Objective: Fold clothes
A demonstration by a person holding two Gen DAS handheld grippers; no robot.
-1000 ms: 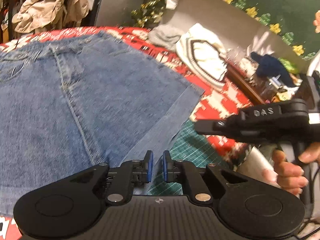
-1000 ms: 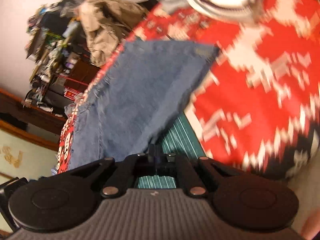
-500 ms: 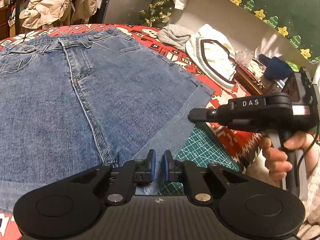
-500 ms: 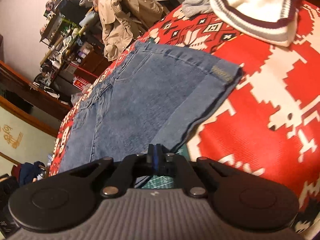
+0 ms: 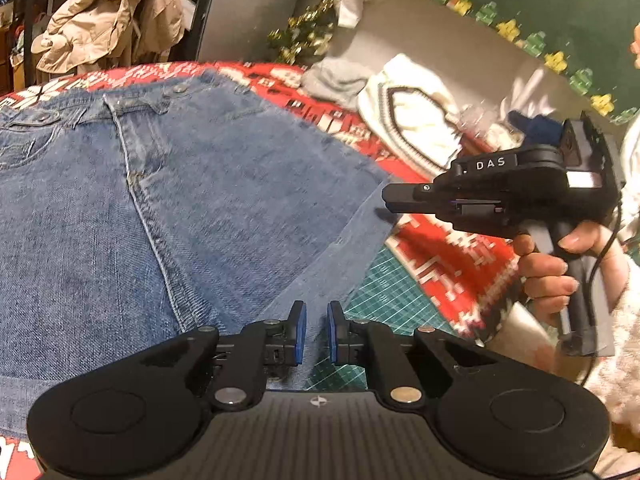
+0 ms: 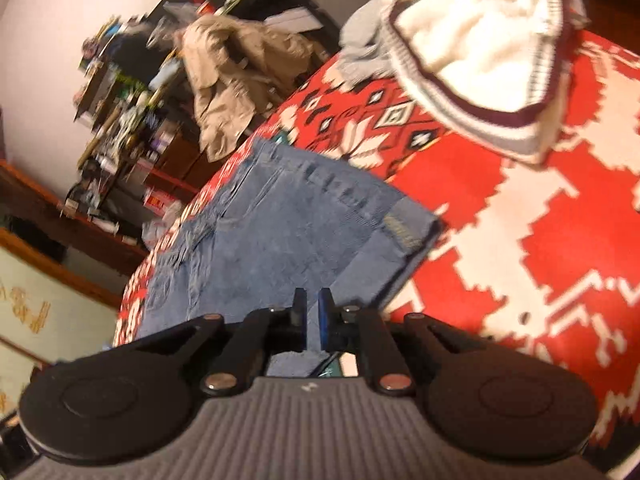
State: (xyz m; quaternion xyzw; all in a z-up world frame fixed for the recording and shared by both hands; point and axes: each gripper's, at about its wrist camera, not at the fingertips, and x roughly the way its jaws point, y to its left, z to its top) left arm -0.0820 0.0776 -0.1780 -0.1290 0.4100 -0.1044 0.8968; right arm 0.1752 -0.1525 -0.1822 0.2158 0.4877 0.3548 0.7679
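Jeans [image 5: 208,200] lie flat, waistband far; both tools slightly parted, empty

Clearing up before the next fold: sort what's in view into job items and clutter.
Job:
denim garment, spread on the red patterned cloth
left gripper
right gripper, jaws just opened, nothing pinched

Lying about:
white sweater
grey garment
beige jacket
green cutting mat

red patterned blanket [image 5: 436,248], green cutting mat [image 5: 384,296] beneath, beige jacket [image 5: 108,16] behind, cluttered shelves [image 6: 120,120]
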